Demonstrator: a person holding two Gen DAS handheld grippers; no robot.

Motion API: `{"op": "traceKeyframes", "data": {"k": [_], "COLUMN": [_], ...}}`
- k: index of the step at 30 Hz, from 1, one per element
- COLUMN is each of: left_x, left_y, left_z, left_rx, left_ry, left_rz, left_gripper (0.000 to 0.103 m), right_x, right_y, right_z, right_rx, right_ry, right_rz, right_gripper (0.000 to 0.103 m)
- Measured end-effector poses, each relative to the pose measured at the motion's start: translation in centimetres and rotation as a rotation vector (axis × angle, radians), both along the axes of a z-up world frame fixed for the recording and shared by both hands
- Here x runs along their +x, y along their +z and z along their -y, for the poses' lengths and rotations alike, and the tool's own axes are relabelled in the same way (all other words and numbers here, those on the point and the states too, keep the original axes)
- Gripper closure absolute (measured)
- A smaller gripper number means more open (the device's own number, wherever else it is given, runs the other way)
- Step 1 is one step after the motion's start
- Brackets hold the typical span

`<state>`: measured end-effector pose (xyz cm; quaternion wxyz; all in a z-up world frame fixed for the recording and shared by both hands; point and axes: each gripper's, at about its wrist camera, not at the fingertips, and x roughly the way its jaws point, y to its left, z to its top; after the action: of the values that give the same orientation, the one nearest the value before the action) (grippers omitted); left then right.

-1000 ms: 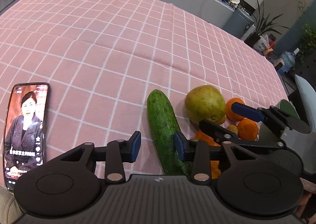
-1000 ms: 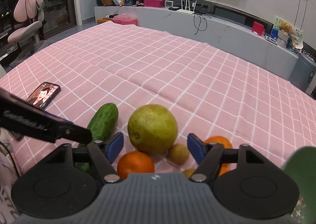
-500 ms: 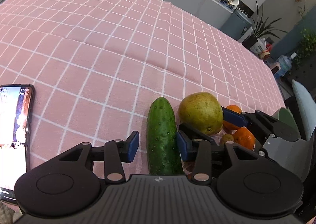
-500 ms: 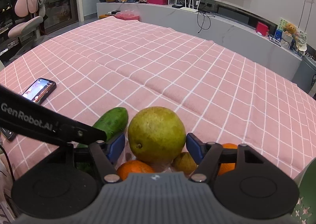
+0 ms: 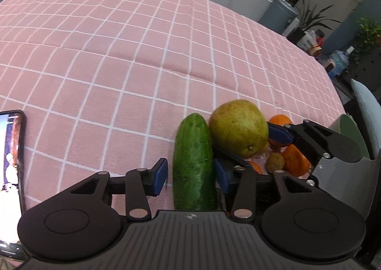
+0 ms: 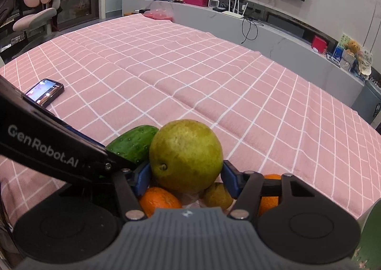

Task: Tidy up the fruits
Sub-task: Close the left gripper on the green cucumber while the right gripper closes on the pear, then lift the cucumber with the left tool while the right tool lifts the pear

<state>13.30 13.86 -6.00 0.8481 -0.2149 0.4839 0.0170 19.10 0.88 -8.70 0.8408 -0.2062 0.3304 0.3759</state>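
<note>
Green-yellow pear (image 6: 187, 155), lower centre, sits between the closing right gripper (image 6: 187, 176); pad contact is unclear. Closing left gripper (image 5: 190, 176) straddles the cucumber (image 5: 194, 163), a gap beside its left pad. Oranges (image 6: 159, 201) remain clustered; sorting looks barely begun.

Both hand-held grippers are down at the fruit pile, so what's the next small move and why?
Probably finish both closes before lifting. The left hand-held gripper straddles the cucumber, jaws closing, a gap showing at its left pad. The right hand-held gripper brackets the pear, jaws closing, pads at its sides.
</note>
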Motion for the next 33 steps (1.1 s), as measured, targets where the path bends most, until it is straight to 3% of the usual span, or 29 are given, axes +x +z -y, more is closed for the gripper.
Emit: {"op": "traceKeyframes", "data": {"k": [13, 21, 33], "left_x": [-1.8, -3.6, -5.7], "left_y": [1.4, 5.0, 10.1], "left_z": [1.3, 4.2, 7.8], "left_rx": [0.072, 0.236, 0.353], "left_ry": [-0.008, -0.044, -0.074], "left_rz": [0.090, 0.164, 0.295], "left_gripper": [0.061, 0.061, 0.062], "right_x": [-2.0, -3.8, -5.5], "right_y": [1.6, 4.0, 9.3], "right_z": [1.5, 3.1, 7.1], "right_rx": [0.048, 0.091, 0.139], "right_ry": [0.010, -0.015, -0.095], "right_rz": [0.073, 0.098, 0.140], "right_gripper": [0.045, 0.045, 0.045]}}
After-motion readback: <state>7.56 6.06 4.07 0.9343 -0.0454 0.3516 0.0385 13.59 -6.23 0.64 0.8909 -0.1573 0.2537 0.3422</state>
